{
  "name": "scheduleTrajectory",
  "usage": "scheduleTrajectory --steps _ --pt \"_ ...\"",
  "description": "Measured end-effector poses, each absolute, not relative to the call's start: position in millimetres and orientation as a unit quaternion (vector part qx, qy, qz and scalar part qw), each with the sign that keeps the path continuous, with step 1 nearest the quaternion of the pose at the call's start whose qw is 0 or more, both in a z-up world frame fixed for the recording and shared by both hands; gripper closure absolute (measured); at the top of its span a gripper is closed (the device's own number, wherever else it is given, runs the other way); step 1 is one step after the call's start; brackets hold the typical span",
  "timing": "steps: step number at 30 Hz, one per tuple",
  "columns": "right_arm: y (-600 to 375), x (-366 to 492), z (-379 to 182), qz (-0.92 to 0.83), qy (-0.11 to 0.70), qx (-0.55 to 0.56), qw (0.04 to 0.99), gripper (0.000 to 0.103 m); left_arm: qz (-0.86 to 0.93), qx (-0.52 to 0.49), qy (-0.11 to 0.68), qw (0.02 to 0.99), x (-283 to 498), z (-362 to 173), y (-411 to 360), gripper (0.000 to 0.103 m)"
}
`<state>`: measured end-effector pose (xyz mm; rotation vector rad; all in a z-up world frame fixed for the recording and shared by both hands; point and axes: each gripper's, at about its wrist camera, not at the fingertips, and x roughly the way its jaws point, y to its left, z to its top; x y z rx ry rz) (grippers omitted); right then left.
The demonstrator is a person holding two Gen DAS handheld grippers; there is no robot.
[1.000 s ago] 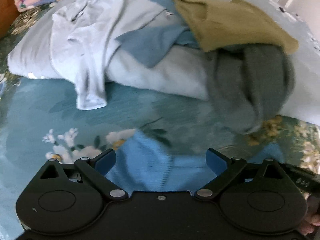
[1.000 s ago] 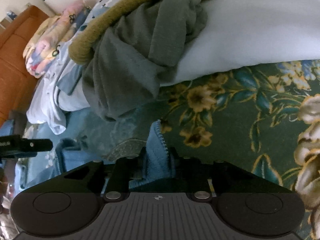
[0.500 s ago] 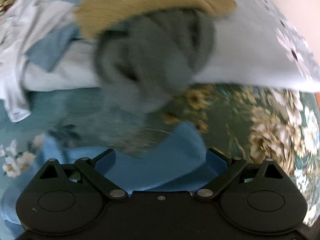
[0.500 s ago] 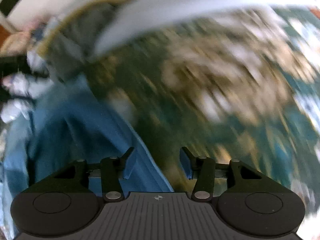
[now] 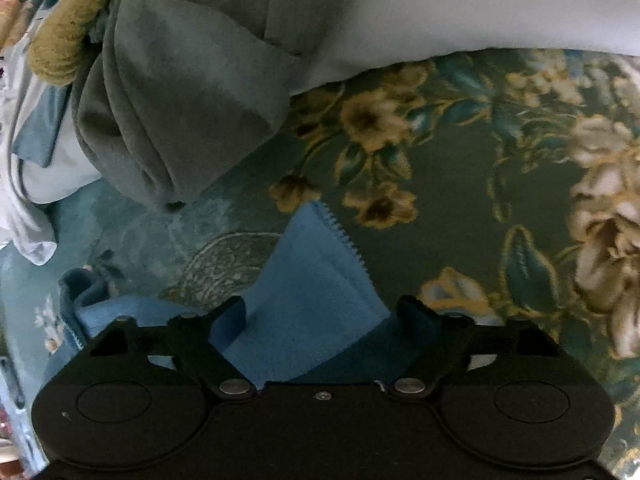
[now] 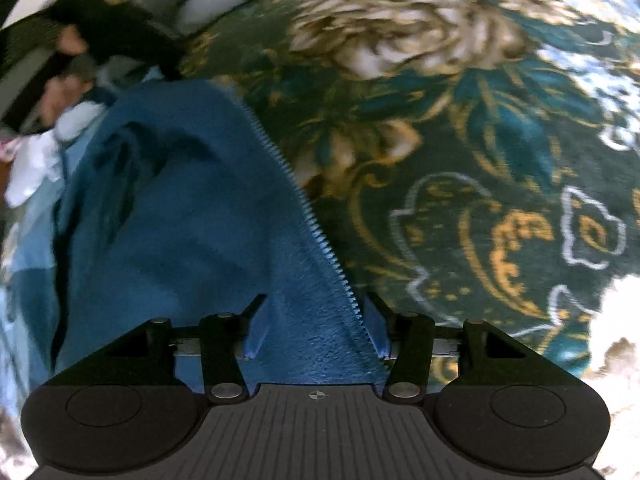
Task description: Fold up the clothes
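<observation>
blue fleece jacket (image 6: 180, 208), no legible labels

Jacket (image 5: 316, 280) before clothes pile (image 5: 168, 100), seemingly.

We see dark green bedspread (image 5: 460, 184) with gold and cream flowers filling both views. Pale blue-white quilt (image 5: 480, 4) lies along its far edge. Left part of bedspread looks lighter teal. Soft daylight, no walls clearly visible.
</observation>
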<state>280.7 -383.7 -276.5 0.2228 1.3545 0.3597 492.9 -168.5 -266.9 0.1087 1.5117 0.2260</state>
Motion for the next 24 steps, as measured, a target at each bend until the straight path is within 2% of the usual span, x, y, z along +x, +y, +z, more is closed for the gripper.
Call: scheduleTrajectory --steps 2,4,7,10,15,24 --pt "-382 279 -278 0.176 0.626 0.105 0.752 0.069 0.109 0.052 0.686 0.717 492 -270 -168 0.041" --pt "-382 276 -278 0.179 0.628 0.112 0.749 0.082 0.110 0.030 0.682 0.723 487 -266 -159 0.061" --pt "-383 273 -276 0.181 0.627 0.128 0.747 0.089 0.107 -0.019 0.669 0.735 479 -256 -141 0.077" --pt "-382 273 -271 0.190 0.623 0.146 0.745 0.092 0.104 -0.068 0.654 0.746 471 -247 -122 0.082" --pt "-379 264 -246 0.217 0.607 0.159 0.748 0.093 0.057 -0.141 0.622 0.768 455 -220 -89 0.082" --pt "-339 230 -197 0.317 0.572 0.185 0.734 0.093 -0.034 -0.194 0.554 0.809 422 -163 -32 0.082"
